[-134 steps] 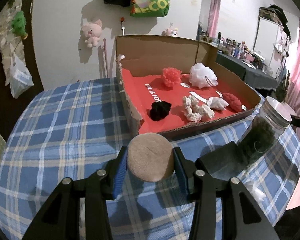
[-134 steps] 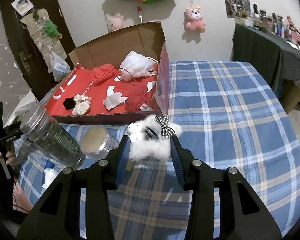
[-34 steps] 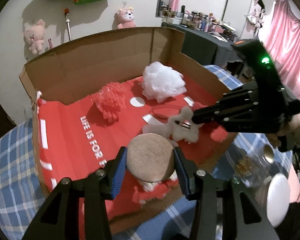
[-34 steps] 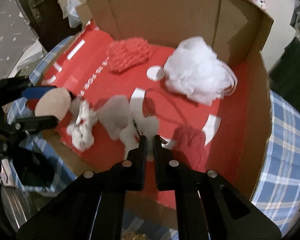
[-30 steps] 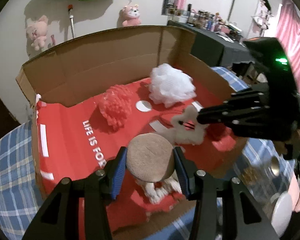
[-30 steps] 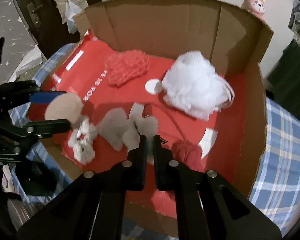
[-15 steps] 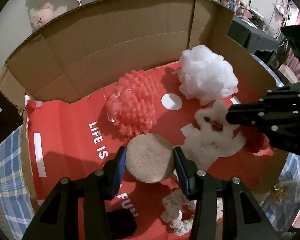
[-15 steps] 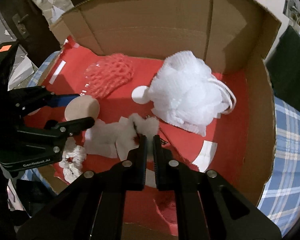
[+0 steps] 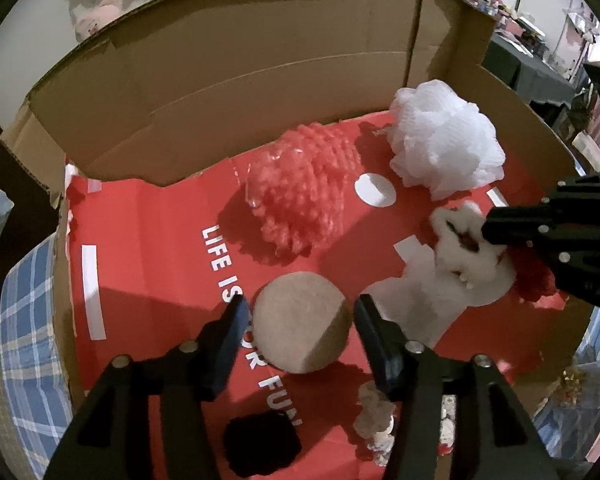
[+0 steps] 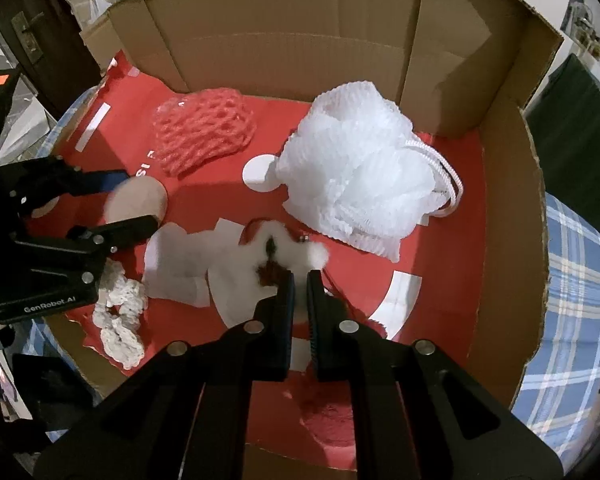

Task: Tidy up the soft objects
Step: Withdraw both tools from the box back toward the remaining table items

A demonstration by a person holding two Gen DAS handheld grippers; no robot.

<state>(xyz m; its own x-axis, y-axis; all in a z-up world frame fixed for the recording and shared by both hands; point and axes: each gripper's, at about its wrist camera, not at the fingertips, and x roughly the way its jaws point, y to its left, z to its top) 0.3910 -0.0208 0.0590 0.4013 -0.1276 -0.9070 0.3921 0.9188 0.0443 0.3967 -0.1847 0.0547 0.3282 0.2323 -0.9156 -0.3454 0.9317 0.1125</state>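
Note:
A cardboard box with a red floor holds the soft things. My left gripper is over the box floor with its jaws standing slightly off a round tan puff; a thin gap shows on each side. It also shows in the right wrist view. My right gripper is shut on a fluffy white plush, held low over the floor; the plush shows in the left wrist view too.
In the box lie a white mesh loofah, a pink mesh net, a white scrunchie, a red pom, white paper pieces and a black scrunchie. Blue plaid cloth surrounds the box.
Both grippers have moved from the table into the box and lower. My left jaws have opened slightly around the tan puff. My right gripper still grips the white plush.

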